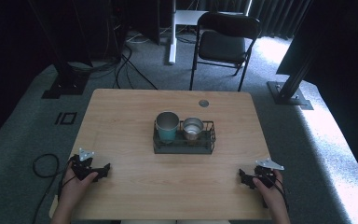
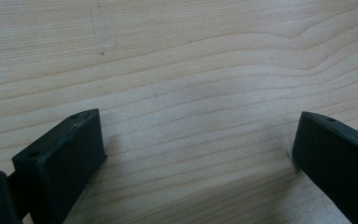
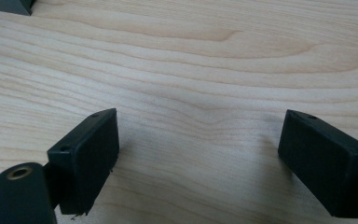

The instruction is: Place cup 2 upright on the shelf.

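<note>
Your left gripper [image 1: 103, 169] and right gripper [image 1: 243, 177] rest on the pale wooden table [image 1: 121, 116] at its near corners, jaws apart and empty, flanking the dark wire basket [image 1: 182, 147] mid-table, which keeps the teal metal cup [image 1: 167, 126] and the steel cup [image 1: 192, 129] upright.

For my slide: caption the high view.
Both grippers, left and right, rest open near two cups in a tray.

A lab-like recording room: black curtains [image 1: 279, 14], floor cables [image 1: 130, 70], metal stands [image 1: 291, 88], folding chair [image 1: 223, 42].
</note>
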